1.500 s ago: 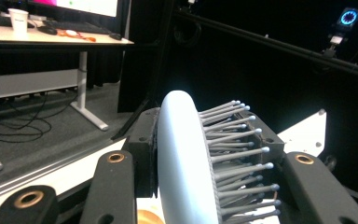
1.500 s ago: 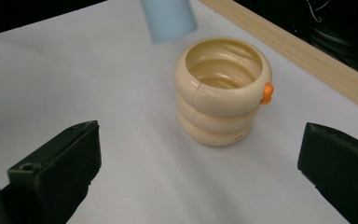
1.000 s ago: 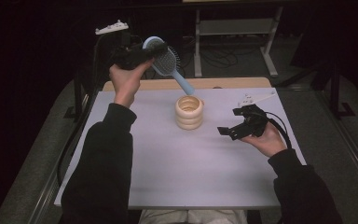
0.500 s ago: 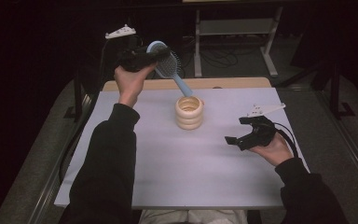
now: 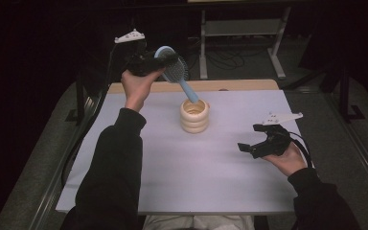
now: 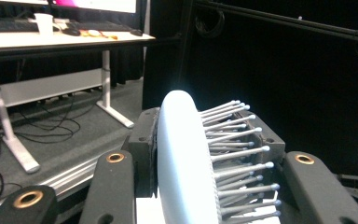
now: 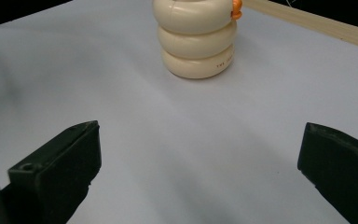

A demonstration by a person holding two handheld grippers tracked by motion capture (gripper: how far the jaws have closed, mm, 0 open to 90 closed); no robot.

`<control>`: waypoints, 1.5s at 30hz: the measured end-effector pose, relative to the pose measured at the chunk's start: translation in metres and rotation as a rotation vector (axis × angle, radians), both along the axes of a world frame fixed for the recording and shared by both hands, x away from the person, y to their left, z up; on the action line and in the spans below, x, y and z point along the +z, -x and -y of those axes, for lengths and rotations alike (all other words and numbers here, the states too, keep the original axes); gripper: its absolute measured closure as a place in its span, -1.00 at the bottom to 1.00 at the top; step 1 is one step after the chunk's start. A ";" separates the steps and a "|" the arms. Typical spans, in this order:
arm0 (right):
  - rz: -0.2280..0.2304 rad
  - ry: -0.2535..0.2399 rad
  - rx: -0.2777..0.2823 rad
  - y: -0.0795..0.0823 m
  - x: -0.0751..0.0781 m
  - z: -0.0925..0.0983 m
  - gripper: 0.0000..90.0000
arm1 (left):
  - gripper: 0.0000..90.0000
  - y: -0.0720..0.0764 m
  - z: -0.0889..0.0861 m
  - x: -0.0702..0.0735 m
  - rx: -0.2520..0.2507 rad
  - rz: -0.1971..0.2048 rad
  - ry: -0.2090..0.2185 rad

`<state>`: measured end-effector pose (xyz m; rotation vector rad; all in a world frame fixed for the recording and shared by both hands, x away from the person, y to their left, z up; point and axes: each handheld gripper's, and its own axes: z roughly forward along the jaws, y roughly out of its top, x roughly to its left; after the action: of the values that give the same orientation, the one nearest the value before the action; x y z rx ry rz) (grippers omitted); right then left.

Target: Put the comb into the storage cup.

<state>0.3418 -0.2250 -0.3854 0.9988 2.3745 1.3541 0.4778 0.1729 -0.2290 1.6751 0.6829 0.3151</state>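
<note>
**Brush handle at the holder's mouth**

While the white table [image 5: 172,191] lies flat and matte, the cream holder [image 5: 194,115], three stacked glossy rings, stands mid-table. The left gripper [image 5: 159,62], clenched on the pale blue hairbrush [image 5: 175,72], tilts its smooth handle into the holder's opening; lowering and letting go remain. The right gripper [image 5: 256,143] rests released, well apart.

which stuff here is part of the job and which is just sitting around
In the job:
- hairbrush, clamped in the left gripper, handle tip at the holder's mouth
- cream ringed holder
- right gripper, open and empty

Lying about:
- desk behind the table, with a cup and keyboard
- floor cables
</note>
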 end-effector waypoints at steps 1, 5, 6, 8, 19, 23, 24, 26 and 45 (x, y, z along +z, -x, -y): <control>0.000 -0.002 -0.004 0.001 -0.001 0.001 -1.00 | 0.21 0.000 0.001 -0.001 0.003 0.003 -0.009; -0.002 -0.006 -0.009 0.005 -0.004 0.007 -1.00 | 0.21 -0.001 0.006 -0.007 0.012 0.011 -0.039; -0.002 -0.006 -0.012 0.007 -0.005 0.009 -1.00 | 0.21 -0.001 0.007 -0.008 0.010 0.011 -0.042; -0.006 -0.011 -0.015 0.008 -0.006 0.011 -1.00 | 0.21 -0.002 0.009 -0.011 0.008 0.007 -0.047; 0.002 -0.031 -0.040 0.016 -0.009 0.023 -1.00 | 0.21 -0.007 0.013 -0.029 0.016 -0.010 -0.062; 0.000 -0.030 -0.044 0.018 -0.011 0.025 -1.00 | 0.21 -0.008 0.016 -0.034 0.013 -0.013 -0.086; -0.002 -0.028 -0.044 0.019 -0.011 0.025 -1.00 | 0.21 -0.008 0.017 -0.035 0.012 -0.013 -0.088; -0.006 -0.026 -0.045 0.019 -0.013 0.025 -1.00 | 0.21 -0.008 0.019 -0.038 0.009 -0.016 -0.094; -0.003 0.004 -0.052 0.019 -0.017 0.021 -1.00 | 0.20 -0.015 0.027 -0.072 0.018 -0.064 -0.096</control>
<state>0.3228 -0.2459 -0.4021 1.0549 2.3356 1.3301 0.4928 0.1455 -0.3013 1.7774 0.7401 0.3126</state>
